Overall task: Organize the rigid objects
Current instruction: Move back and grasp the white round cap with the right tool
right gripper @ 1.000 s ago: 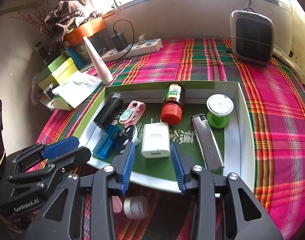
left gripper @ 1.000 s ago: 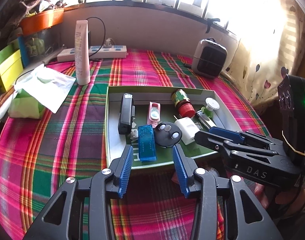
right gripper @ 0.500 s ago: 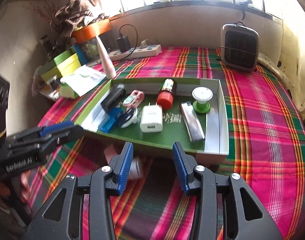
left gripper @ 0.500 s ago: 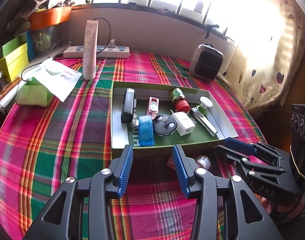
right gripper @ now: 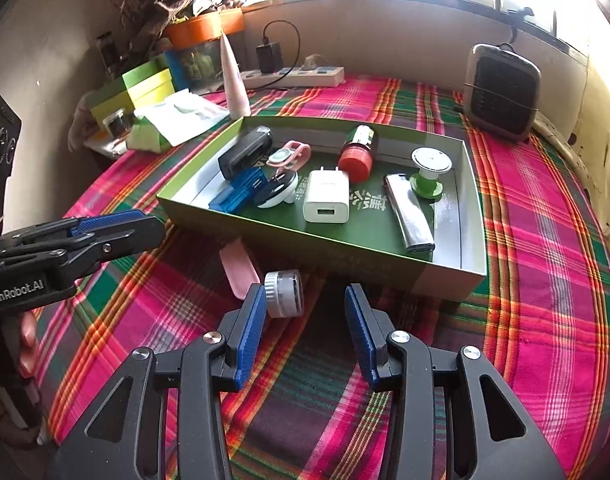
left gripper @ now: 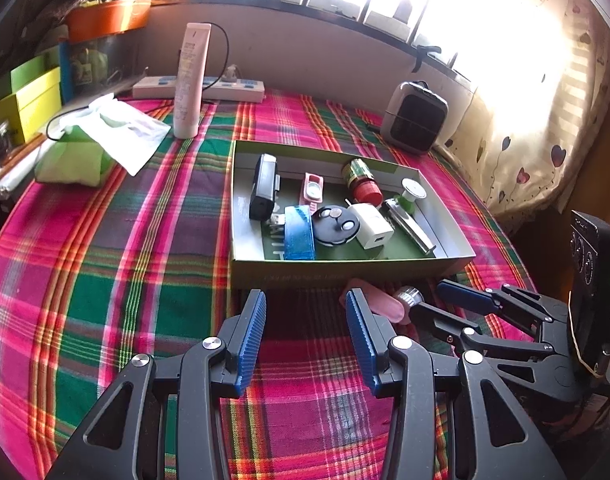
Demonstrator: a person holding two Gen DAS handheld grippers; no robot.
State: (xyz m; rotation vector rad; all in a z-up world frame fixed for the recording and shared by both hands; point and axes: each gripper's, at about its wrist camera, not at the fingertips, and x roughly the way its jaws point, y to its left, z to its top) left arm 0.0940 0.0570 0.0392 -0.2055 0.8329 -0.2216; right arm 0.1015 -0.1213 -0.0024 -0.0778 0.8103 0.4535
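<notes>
- Shallow green cardboard box tray (right gripper: 475,208) sits on pink-green plaid cloth (left gripper: 145,264), long axis across the table.
- In tray: silver lighter (right gripper: 409,215) lies flat, long axis toward the near wall; red-capped brown bottle (right gripper: 357,152) on its side, cap toward the grippers; white USB charger (right gripper: 327,196) flat, prongs away; blue clear plastic block (left gripper: 299,232) lengthwise front-to-back.
- Outside tray, just beside its near wall: small round clear jar w/ silver lid (right gripper: 284,294) on its side, and flat pink oblong piece (right gripper: 239,266).
- Left gripper (left gripper: 305,336): jaws spread, nothing btwn them, over bare cloth.
- Right gripper (right gripper: 303,330): jaws spread, empty; jar lies beside its left finger, contact unclear.
- Right view shows jar whole; left view shows only its lid end (left gripper: 409,294), rest hidden behind right gripper.
- Left view alone shows heart-print curtain (left gripper: 545,128).
</notes>
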